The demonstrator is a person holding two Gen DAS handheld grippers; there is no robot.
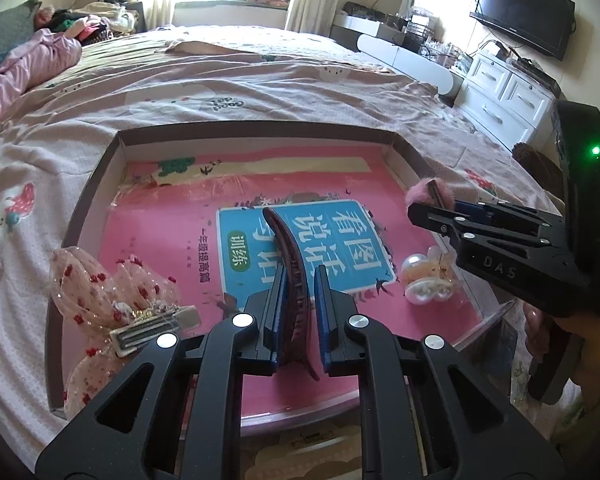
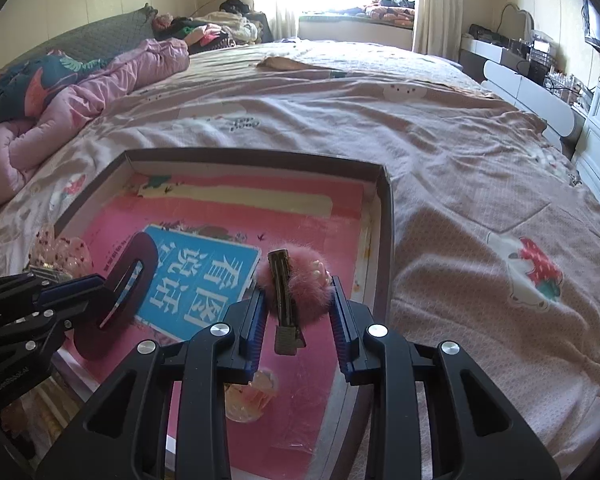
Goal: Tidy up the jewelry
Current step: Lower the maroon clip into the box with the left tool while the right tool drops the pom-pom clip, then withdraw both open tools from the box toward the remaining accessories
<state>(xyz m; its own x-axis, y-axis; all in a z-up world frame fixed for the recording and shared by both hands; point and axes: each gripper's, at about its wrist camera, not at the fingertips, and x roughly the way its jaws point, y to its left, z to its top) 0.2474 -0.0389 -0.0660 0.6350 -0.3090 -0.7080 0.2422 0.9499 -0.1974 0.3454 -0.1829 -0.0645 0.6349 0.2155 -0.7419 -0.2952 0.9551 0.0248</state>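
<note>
My left gripper [image 1: 298, 280] is shut on a dark maroon curved hair clip [image 1: 288, 256], held above the shallow box [image 1: 100, 168] lined with a pink book. The clip also shows in the right wrist view [image 2: 128, 280]. My right gripper [image 2: 298, 292] is shut on a fluffy pink hair clip [image 2: 300, 280] with a metal bar, above the box's right side; it also shows in the left wrist view [image 1: 430, 192]. A pink floral bow clip [image 1: 112, 300] lies on the box's left edge. A pearl and peach hair ornament [image 1: 428, 276] lies inside at the right.
The box sits on a bed with a pink printed sheet [image 2: 460, 160]. A pink quilt [image 2: 80, 92] is bunched at the far left. White drawers [image 1: 504, 96] and a wall television [image 1: 524, 12] stand right of the bed.
</note>
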